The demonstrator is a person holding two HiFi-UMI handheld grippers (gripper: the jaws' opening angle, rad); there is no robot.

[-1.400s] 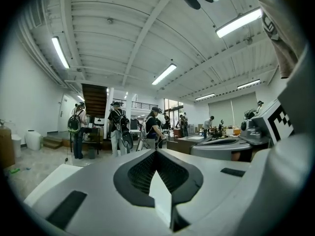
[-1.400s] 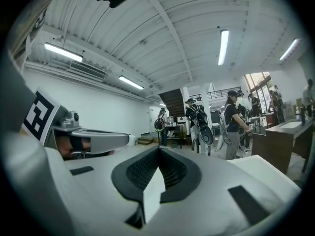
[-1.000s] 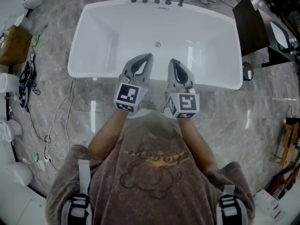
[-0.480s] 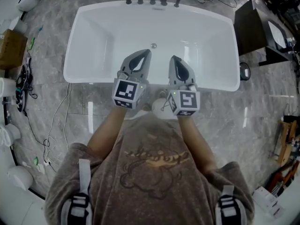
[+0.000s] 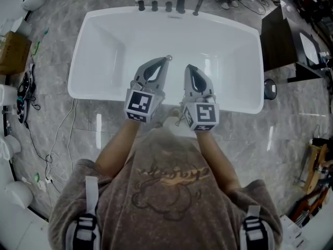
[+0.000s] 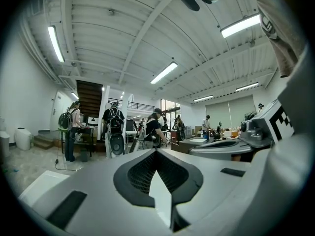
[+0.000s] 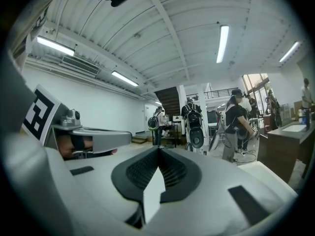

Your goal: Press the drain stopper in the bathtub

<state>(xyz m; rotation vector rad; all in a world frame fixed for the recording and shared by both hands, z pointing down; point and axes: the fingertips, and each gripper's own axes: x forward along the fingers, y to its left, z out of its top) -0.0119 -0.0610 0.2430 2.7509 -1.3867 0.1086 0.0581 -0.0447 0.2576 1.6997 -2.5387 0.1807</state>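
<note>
The white bathtub [image 5: 104,46] fills the top of the head view. Its small round metal drain stopper [image 5: 168,58] sits on the tub floor near the far wall. My left gripper [image 5: 165,62] hangs over the near rim, shut and empty, its tip beside the stopper in this view; I cannot tell whether they touch. My right gripper [image 5: 187,67] is level with it, a little to the right, also shut and empty. Both gripper views look out across the room, so the left gripper [image 6: 156,151] and right gripper [image 7: 158,150] show only closed jaws, not the tub.
Taps and a spout [image 5: 181,1] line the tub's far edge. A dark cabinet [image 5: 281,30] stands at the right, and a round object [image 5: 269,87] lies on the floor by the tub's corner. A cardboard box [image 5: 11,51] and cables [image 5: 26,95] are at the left. People stand in the room [image 6: 114,127].
Both grippers have moved forward over the tub. The left tip, which was short of the stopper, now sits next to it. Both stayed shut.
</note>
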